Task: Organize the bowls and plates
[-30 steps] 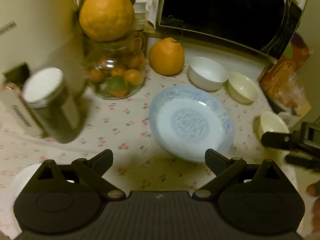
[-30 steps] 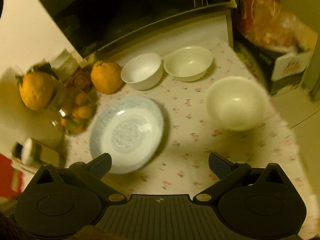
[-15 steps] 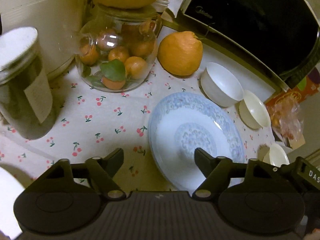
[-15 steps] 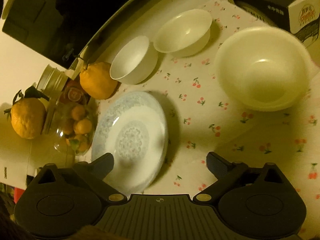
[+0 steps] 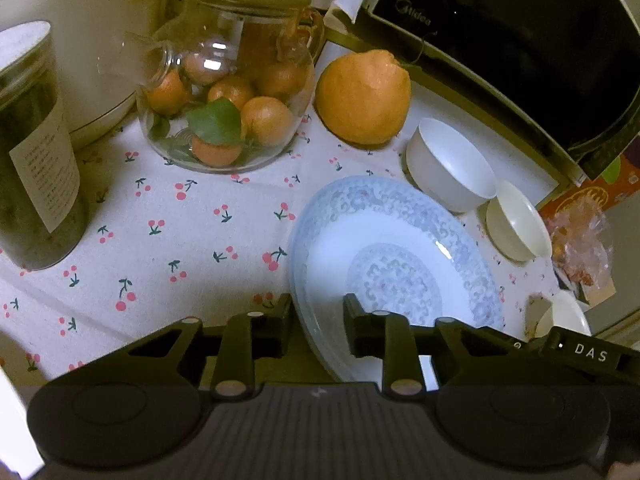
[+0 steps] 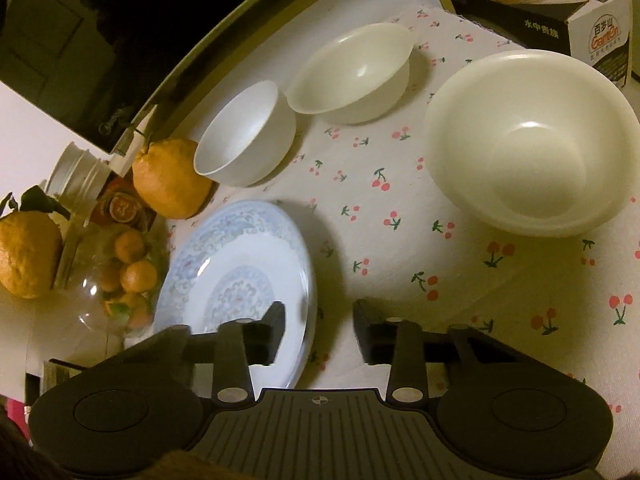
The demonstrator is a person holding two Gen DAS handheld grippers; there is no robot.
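Grip on the plate is the step judged to be in hand, and it is best made from both sides at once. The left gripper has just been closing, with the plate's near rim between its jaws. Whether the pads are pressed on the rim cannot be told. The right gripper has also just been closing. One finger is set over the plate's inside and the other outside, with a strip of cloth seen between that finger and the rim, so nothing is clenched there yet. The rim should be seated deep and squeezed evenly before any lift (glazed ware is likely to slip).

The plate is placed on the cherry-print tablecloth, near the white bowl, with the large cream bowl well apart. It is seen as round, shallow and glossy white, banded with pale blue scrollwork at rim and centre.
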